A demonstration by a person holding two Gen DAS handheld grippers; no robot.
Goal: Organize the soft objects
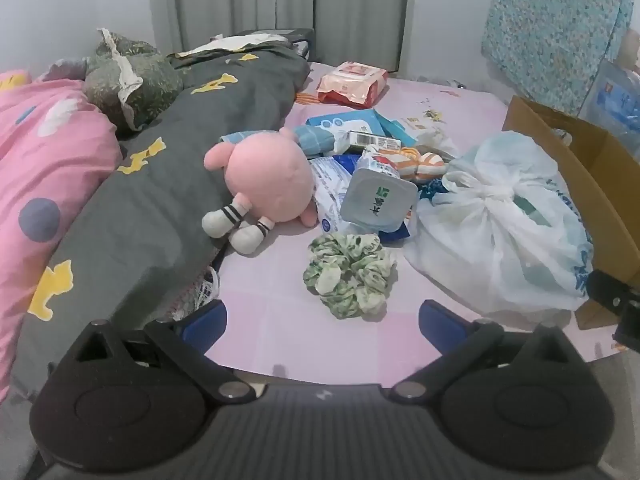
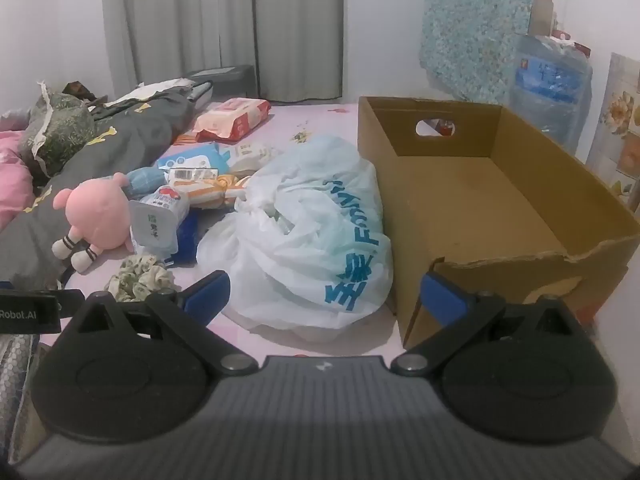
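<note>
A pink plush toy (image 1: 264,184) lies on the pink bed sheet (image 1: 280,320) against a grey quilt; it also shows in the right wrist view (image 2: 96,212). A green-white scrunchie (image 1: 350,274) lies just ahead of my open, empty left gripper (image 1: 322,322); it also shows in the right wrist view (image 2: 138,278). A knotted white plastic bag (image 2: 304,232) sits ahead of my open, empty right gripper (image 2: 324,292). An empty cardboard box (image 2: 480,200) stands to the bag's right.
Tissue packs, a pink wipes pack (image 2: 234,118) and orange-striped socks (image 1: 420,162) are piled mid-bed. The grey quilt (image 1: 168,184) and a pink quilt (image 1: 44,152) fill the left. A water jug (image 2: 552,84) and curtains stand behind.
</note>
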